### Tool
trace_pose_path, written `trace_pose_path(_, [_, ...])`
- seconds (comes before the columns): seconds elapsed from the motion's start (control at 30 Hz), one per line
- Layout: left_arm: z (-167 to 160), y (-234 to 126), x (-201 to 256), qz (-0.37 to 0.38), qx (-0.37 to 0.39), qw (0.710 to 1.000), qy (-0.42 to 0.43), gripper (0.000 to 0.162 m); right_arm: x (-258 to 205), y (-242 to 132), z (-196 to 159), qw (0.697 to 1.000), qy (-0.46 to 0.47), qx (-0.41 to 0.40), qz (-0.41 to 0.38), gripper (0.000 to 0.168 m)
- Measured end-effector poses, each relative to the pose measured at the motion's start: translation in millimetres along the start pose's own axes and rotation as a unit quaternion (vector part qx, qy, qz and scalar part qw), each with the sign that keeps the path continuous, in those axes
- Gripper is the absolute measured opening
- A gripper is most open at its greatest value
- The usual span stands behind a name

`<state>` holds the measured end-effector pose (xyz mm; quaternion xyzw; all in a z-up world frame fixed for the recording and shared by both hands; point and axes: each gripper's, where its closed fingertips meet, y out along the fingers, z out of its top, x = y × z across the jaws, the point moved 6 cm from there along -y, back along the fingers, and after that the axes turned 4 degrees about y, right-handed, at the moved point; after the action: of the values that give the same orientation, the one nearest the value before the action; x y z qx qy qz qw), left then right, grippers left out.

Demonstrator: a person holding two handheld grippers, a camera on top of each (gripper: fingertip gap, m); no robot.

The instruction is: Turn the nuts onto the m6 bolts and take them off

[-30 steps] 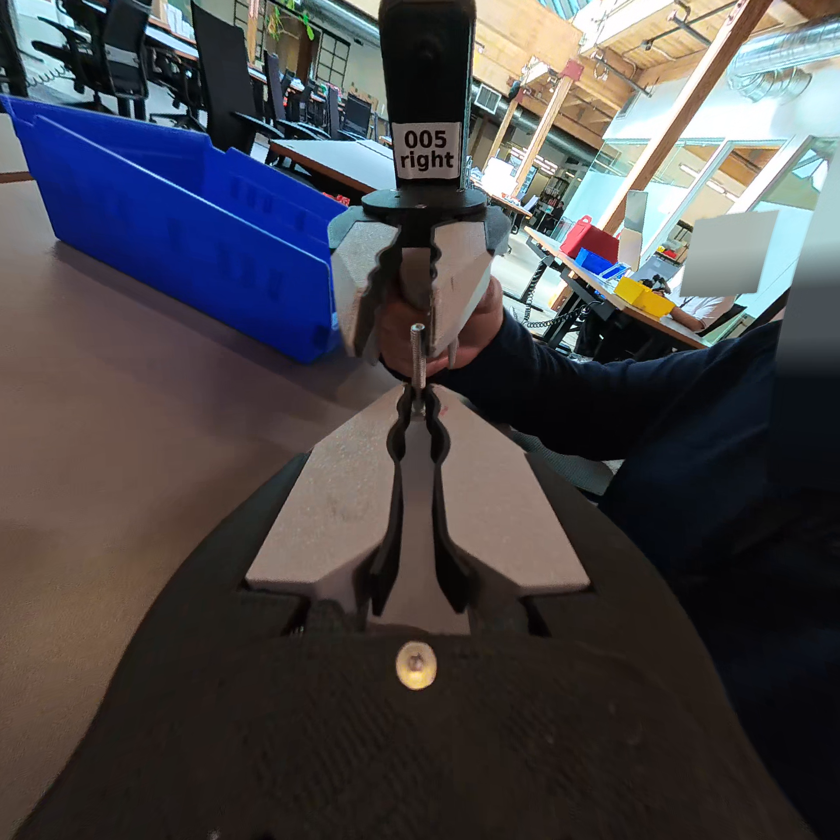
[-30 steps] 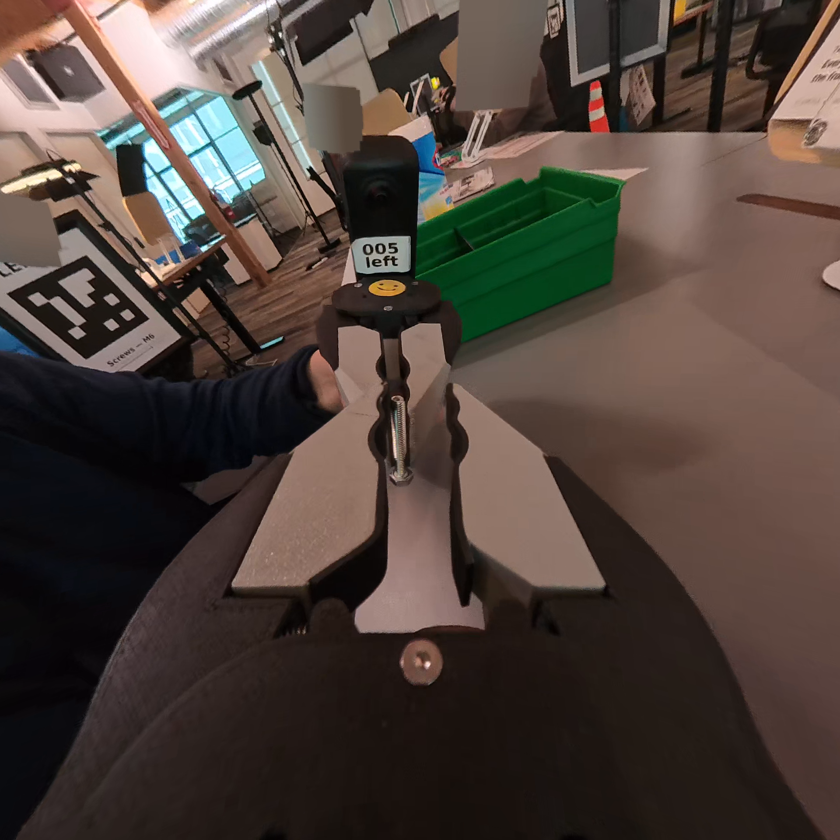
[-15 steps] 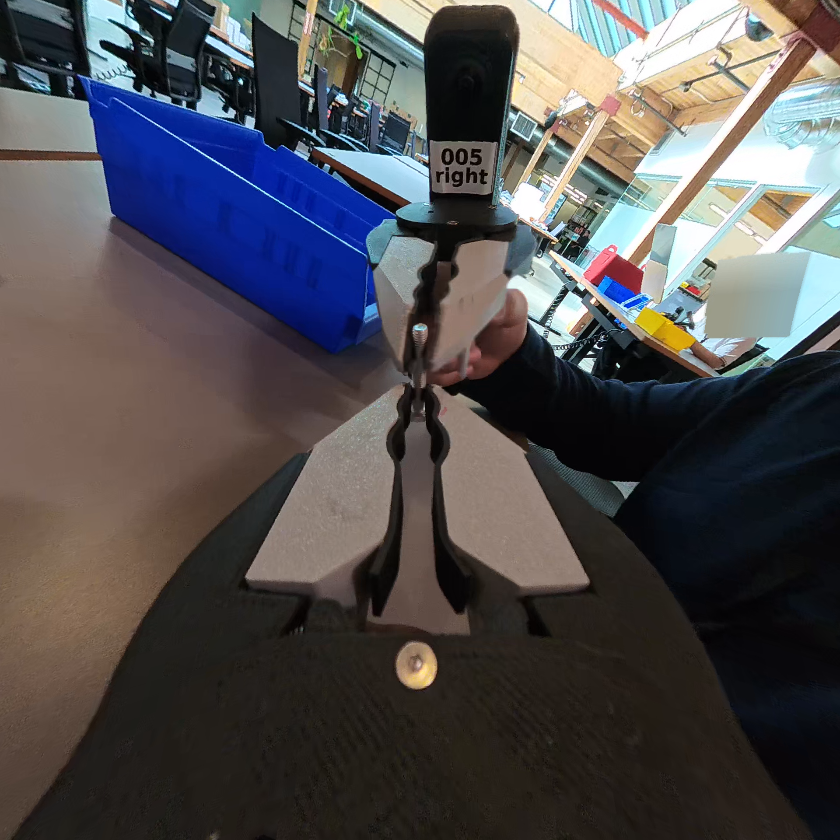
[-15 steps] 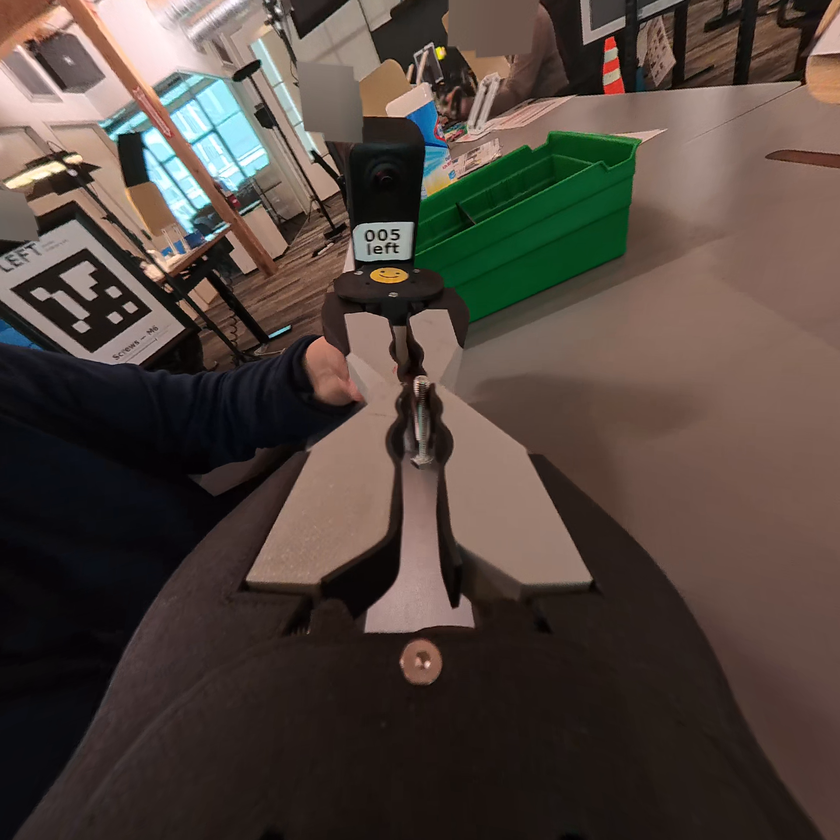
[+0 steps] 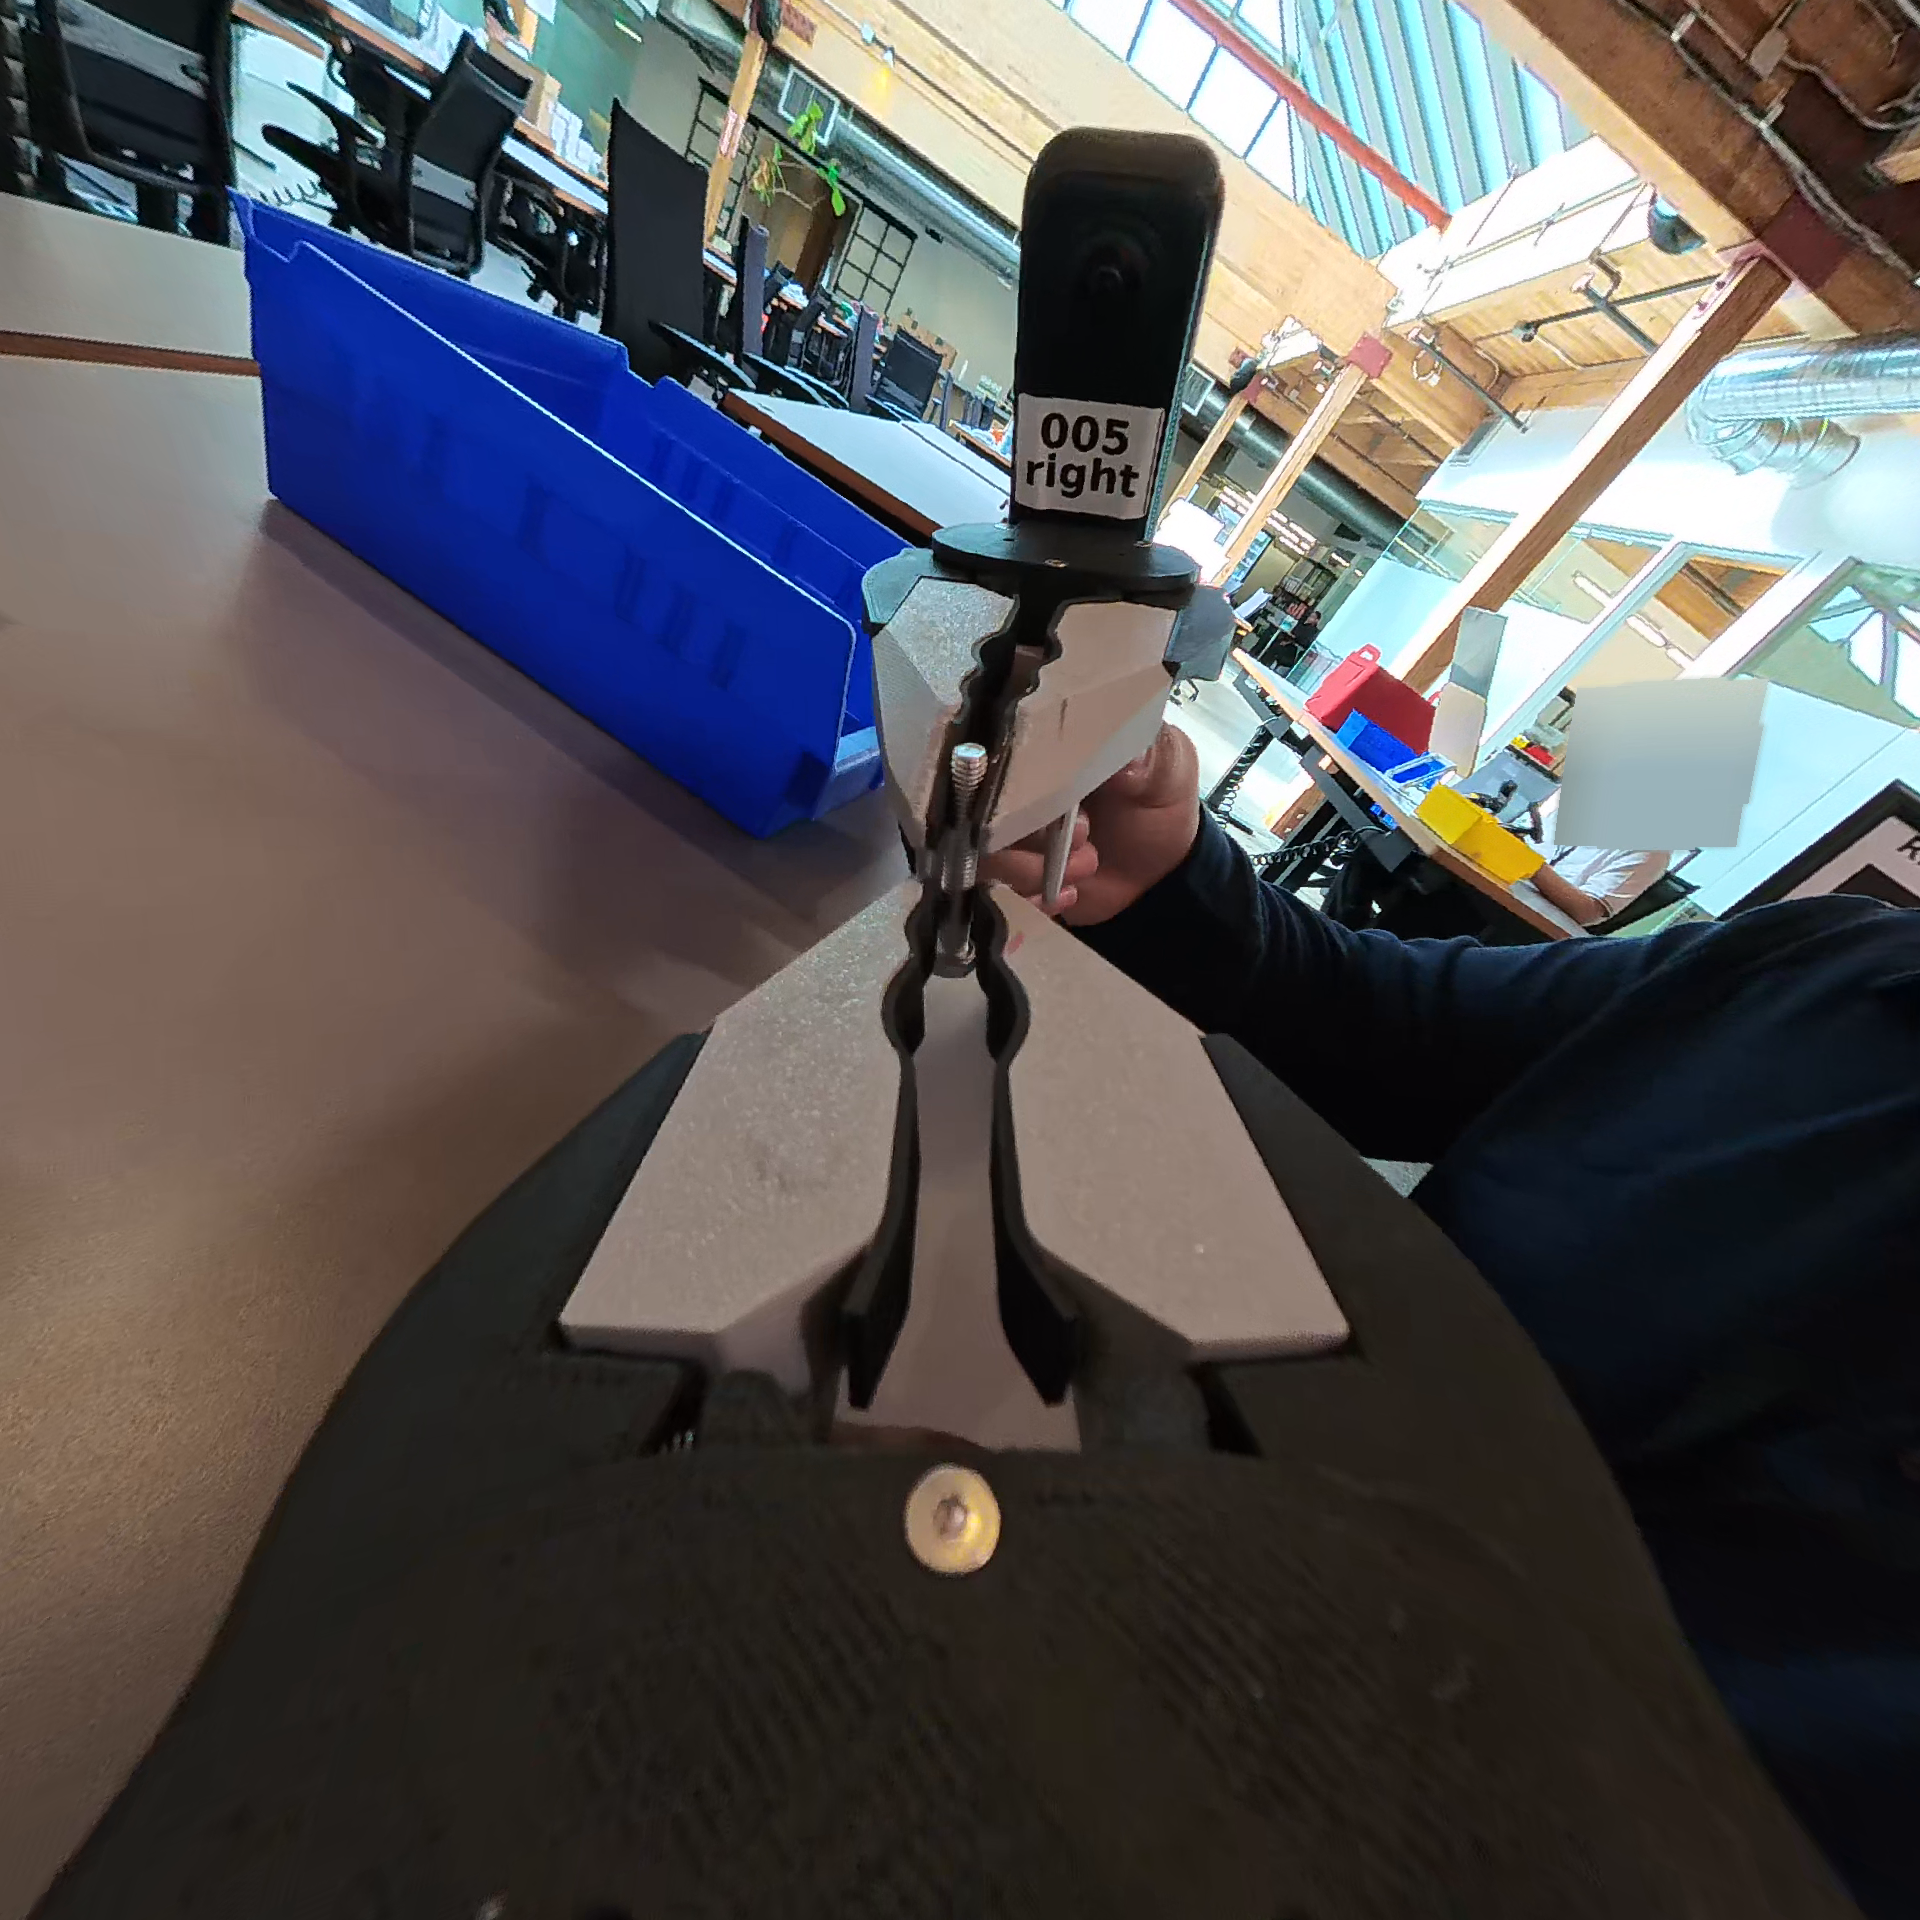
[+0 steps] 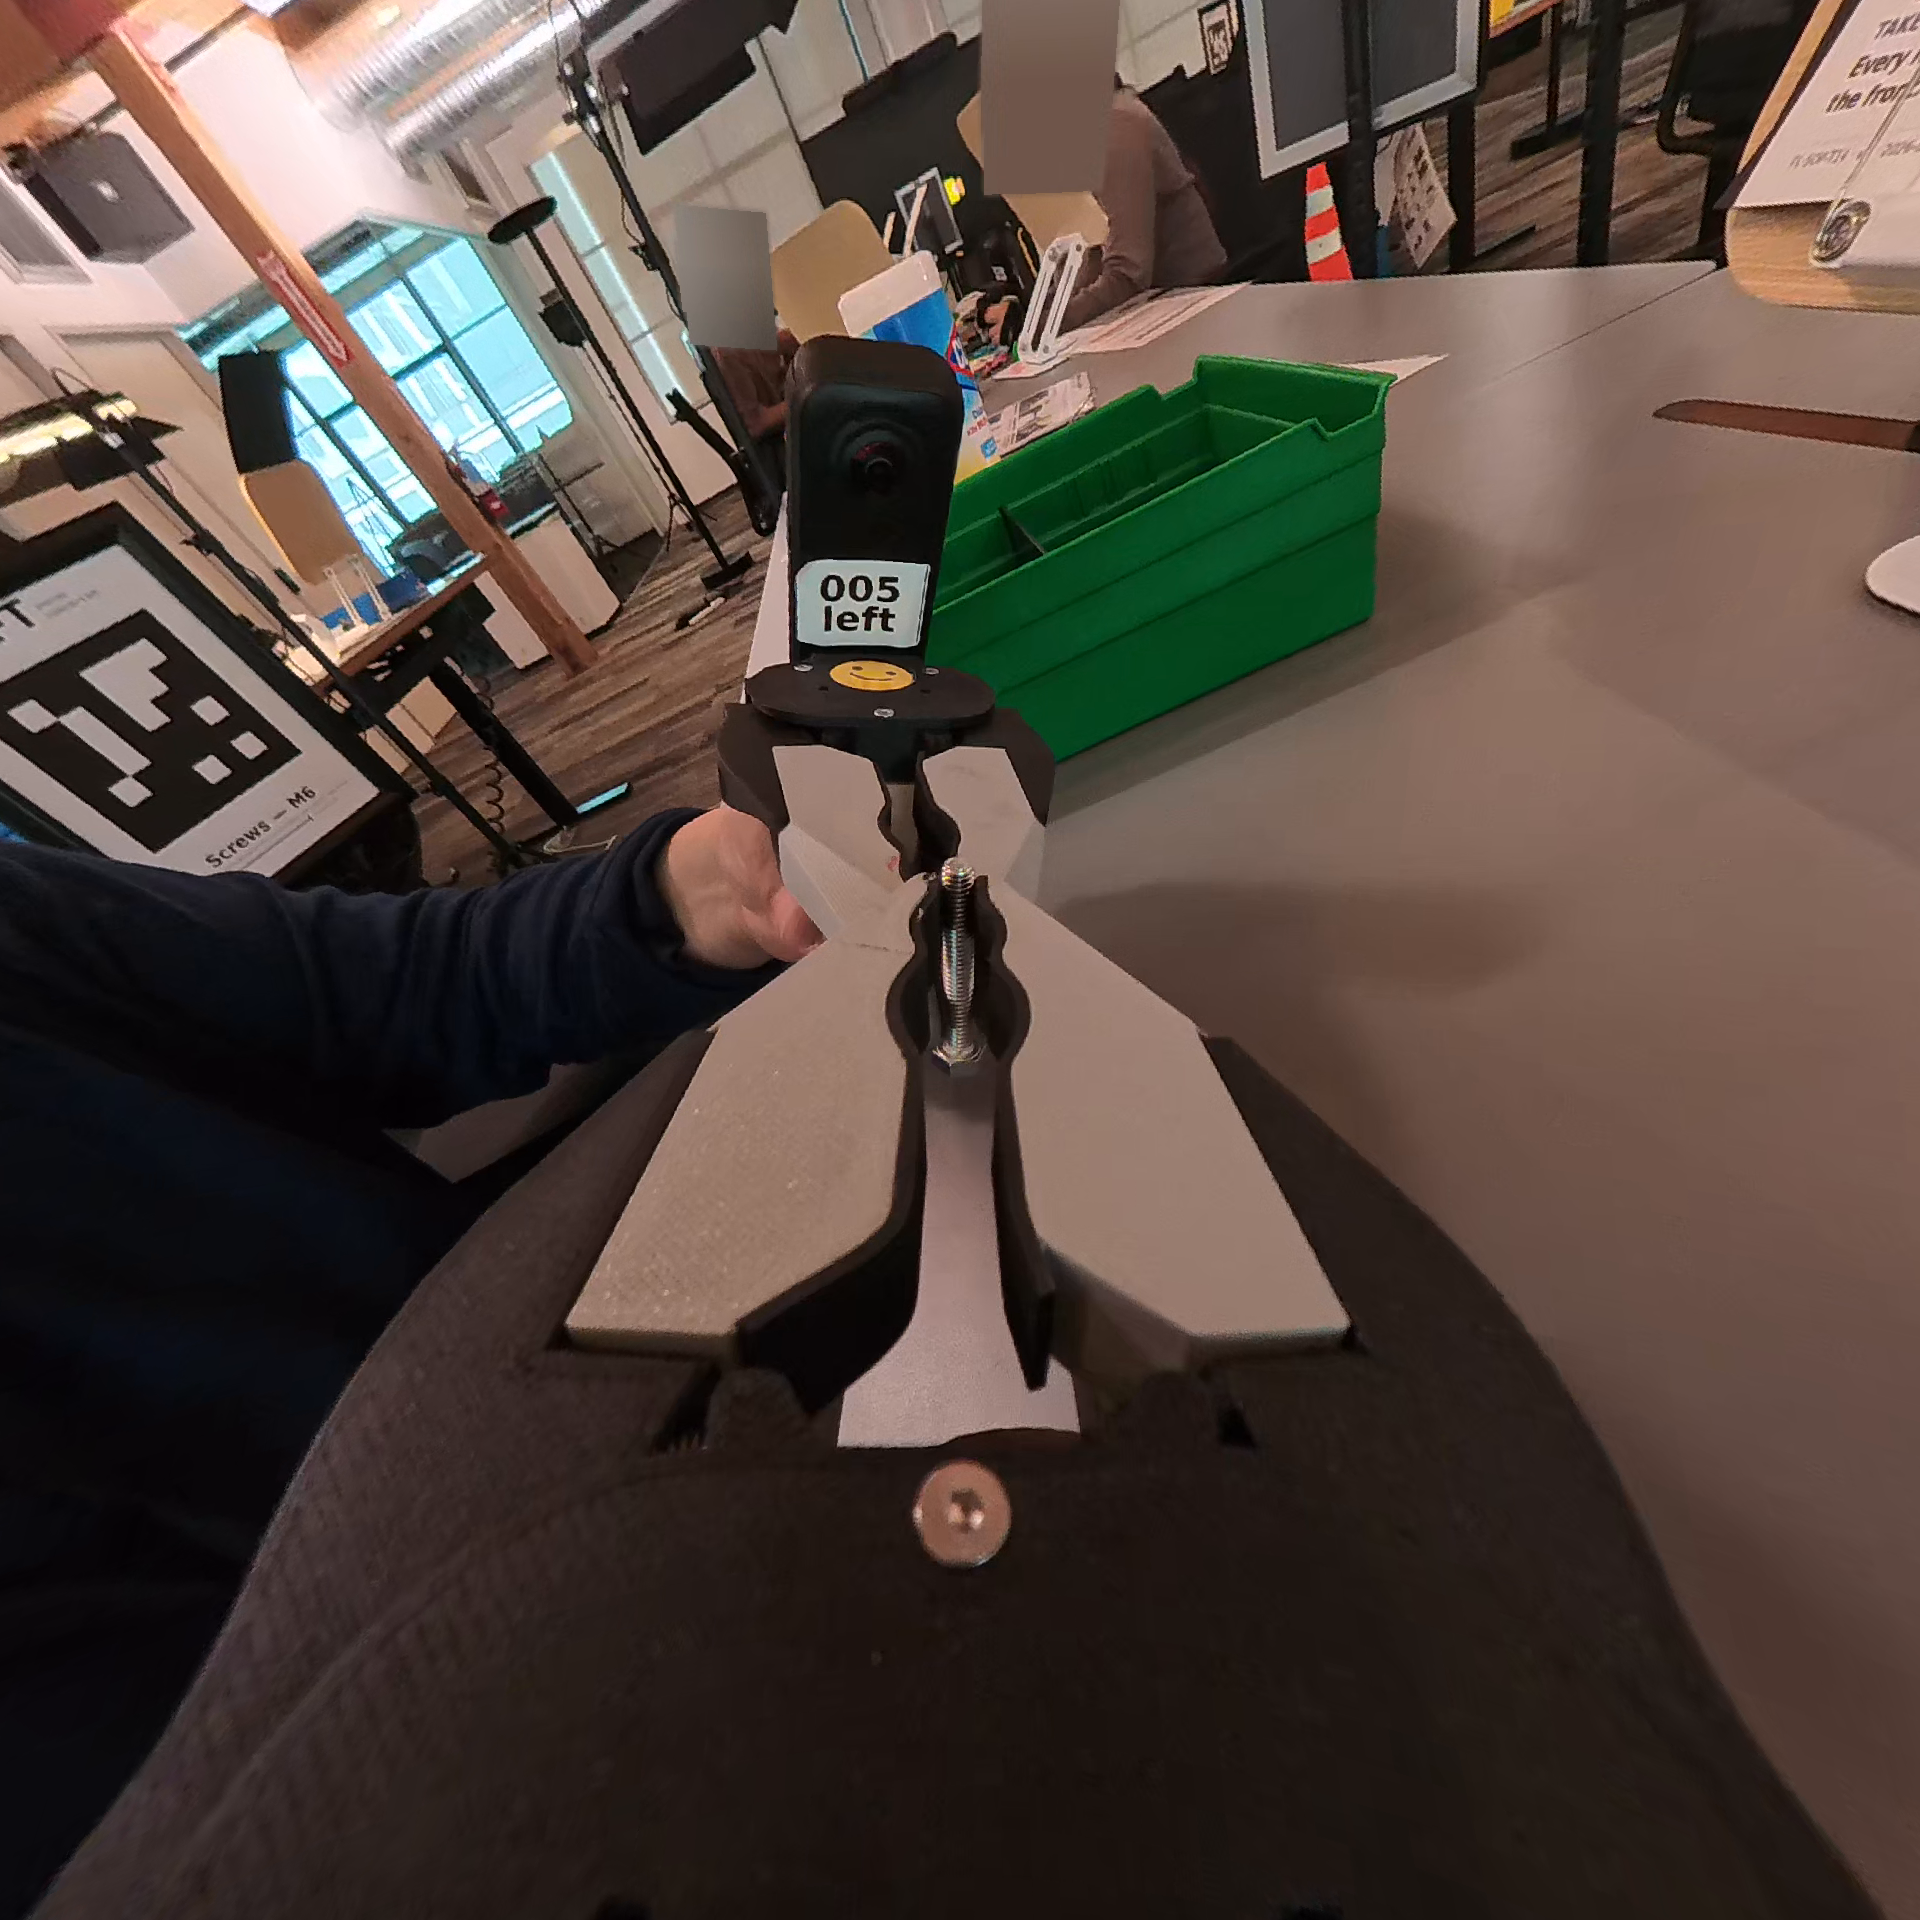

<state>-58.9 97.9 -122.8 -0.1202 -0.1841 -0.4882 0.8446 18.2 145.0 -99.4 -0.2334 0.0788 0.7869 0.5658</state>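
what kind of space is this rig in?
Likely an open-plan workshop office: parts bins, blue and green, on a grey table, office chairs at other desks, exposed timber beams overhead.

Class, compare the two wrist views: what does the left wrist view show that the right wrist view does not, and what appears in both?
Only the left wrist view shows the blue bin on the table and the right hand. Only the right wrist view shows the green divided bin, the left hand and the nut at the bolt's near end. Both show the threaded bolt between the left hand-held gripper and the right hand-held gripper.
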Motion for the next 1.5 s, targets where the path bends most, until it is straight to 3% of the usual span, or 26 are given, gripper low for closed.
trace_pose_path(1.03, [-3.8, 1.0, -0.7, 0.016, -0.021, 0.999, 0.039, 0.004, 2.3, 2.6, -2.9, 1.000, 0.009, -0.005, 0.007, 0.003])
trace_pose_path(1.2, [5.5, -14.0, -6.7, 0.047, -0.008, 0.997, 0.063, 0.004, 9.5, -4.7, -0.6, 1.000, 0.016, 0.003, 0.001, 0.016])
trace_pose_path(1.33, [12.8, -33.0, -12.9, 0.092, -0.011, 0.990, 0.110, 0.004, 24.8, 4.4, -24.8, 0.993, -0.031, -0.097, -0.061, 0.016])
trace_pose_path(1.5, [2.1, -43.5, -20.1, 0.105, -0.049, 0.983, 0.141, 0.003, 27.4, 35.5, -72.0, 0.958, -0.124, -0.246, -0.078, 0.022])
